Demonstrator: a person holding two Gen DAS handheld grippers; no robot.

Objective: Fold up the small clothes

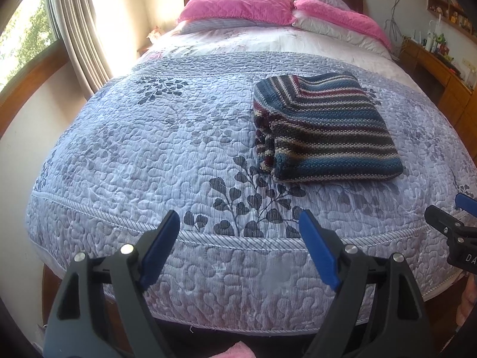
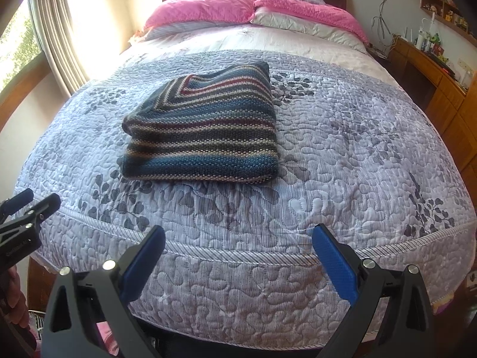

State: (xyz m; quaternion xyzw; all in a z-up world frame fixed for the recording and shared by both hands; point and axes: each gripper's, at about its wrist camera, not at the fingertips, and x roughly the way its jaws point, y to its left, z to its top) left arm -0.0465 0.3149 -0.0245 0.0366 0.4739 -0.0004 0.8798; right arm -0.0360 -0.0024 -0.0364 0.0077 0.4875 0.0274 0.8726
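Already folded, the striped knit [image 1: 325, 128] lies mid-bed; both the left gripper [image 1: 240, 238] and right gripper [image 2: 238, 253] hover released at the foot edge, and a careless regrasp could unravel it.

Only fragments of lettering are readable

The right gripper [image 1: 460, 205], seen at the edge of the left wrist view, carries white letters "DA", cut off by the frame. The left gripper [image 2: 28, 201] in the right wrist view bears small pale print, too blurred to read.
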